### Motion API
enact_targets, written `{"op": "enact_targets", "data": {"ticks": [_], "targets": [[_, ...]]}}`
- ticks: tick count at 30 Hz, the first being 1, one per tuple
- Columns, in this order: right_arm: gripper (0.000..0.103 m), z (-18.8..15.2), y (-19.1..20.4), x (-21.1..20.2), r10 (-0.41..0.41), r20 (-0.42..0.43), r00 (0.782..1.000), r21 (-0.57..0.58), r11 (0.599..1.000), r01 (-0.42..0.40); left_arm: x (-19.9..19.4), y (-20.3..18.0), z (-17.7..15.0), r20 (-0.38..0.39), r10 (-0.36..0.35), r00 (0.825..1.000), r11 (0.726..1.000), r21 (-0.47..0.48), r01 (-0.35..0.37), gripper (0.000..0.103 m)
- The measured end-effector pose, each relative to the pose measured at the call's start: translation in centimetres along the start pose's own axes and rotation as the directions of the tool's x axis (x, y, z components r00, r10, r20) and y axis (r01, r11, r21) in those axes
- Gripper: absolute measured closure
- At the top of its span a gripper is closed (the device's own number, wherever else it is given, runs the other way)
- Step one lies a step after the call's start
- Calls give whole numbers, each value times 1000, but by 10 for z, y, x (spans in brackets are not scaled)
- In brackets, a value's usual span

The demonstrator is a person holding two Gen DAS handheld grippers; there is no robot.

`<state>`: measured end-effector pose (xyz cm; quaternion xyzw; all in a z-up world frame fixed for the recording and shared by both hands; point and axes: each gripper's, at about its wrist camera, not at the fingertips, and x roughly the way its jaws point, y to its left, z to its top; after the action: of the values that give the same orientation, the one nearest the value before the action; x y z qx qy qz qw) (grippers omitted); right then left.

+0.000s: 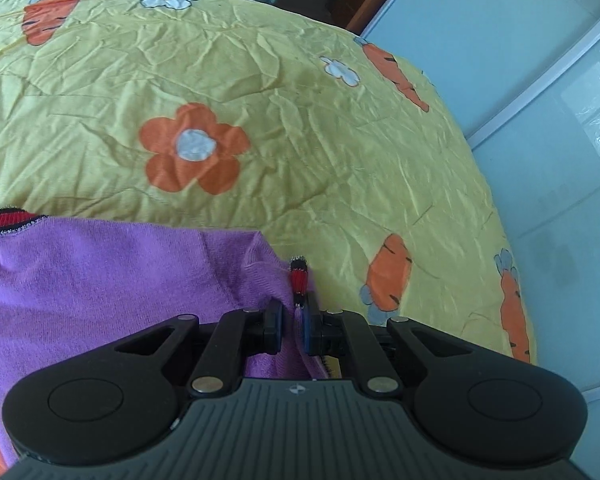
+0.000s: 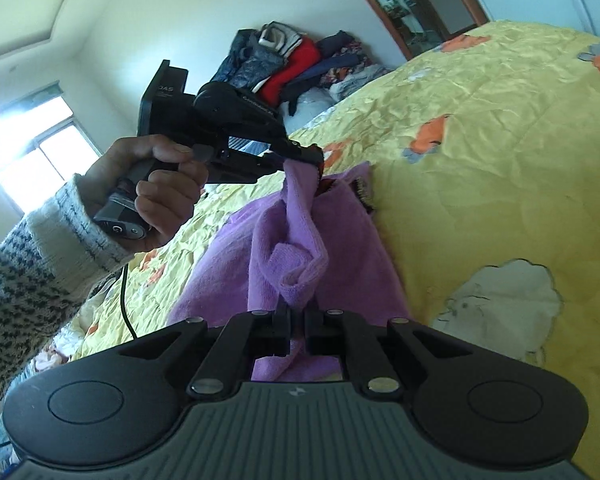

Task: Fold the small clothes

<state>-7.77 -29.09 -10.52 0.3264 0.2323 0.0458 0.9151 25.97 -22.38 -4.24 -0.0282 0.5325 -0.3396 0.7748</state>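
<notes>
Claws (image 1: 294,320) (image 2: 296,320) pinch soft purple knit garment (image 2: 300,248).

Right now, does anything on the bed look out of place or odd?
Nothing is damaged or spilled. The purple sweater is bunched and twisted, not flat: the left gripper pinches it near the red cuff and the right gripper holds another part. The yellow bedcover is wrinkled.

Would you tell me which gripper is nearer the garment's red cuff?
Left. The left gripper is shut on the purple garment right beside the red cuff; the right gripper grips plain purple fabric lower down.
</notes>
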Motion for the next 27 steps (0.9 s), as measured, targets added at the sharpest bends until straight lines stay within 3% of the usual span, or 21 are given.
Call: {"op": "enact_targets", "data": {"ticks": [10,13,16,17,19,21,24,26,27], "targets": [[98,-6,-13,-1,-42,-53,998,37,998,44,24,-15,-2,-24,21,1000,999,28,-20,94],[93,-5,-12,-4,-63,-52,997,38,997,65,20,-5,-3,-21,10,1000,1000,-2,-10,94],[57,2,-16,-7,-48,-93,994,48,997,53,-13,2,-6,46,27,999,999,45,-29,92],[45,4,-17,-16,-49,-77,996,39,998,52,-28,7,-8,74,42,996,997,54,-46,87],[36,15,-17,-39,-77,-16,997,1,997,78,-61,25,-14,128,35,991,998,53,-42,71],[37,20,-16,-43,-52,-5,999,-26,998,52,-92,45,-22,190,15,982,999,29,-21,60],[45,43,-1,-32,15,-7,1000,-119,993,-15,-114,67,-35,211,36,977,999,15,-40,56],[65,64,10,-2,28,-42,999,-204,978,-35,-109,80,-43,192,44,980,999,-3,-44,55],[68,74,14,16,19,-52,998,-242,970,-31,-103,88,-45,186,52,981,998,-28,-48,55]]}}
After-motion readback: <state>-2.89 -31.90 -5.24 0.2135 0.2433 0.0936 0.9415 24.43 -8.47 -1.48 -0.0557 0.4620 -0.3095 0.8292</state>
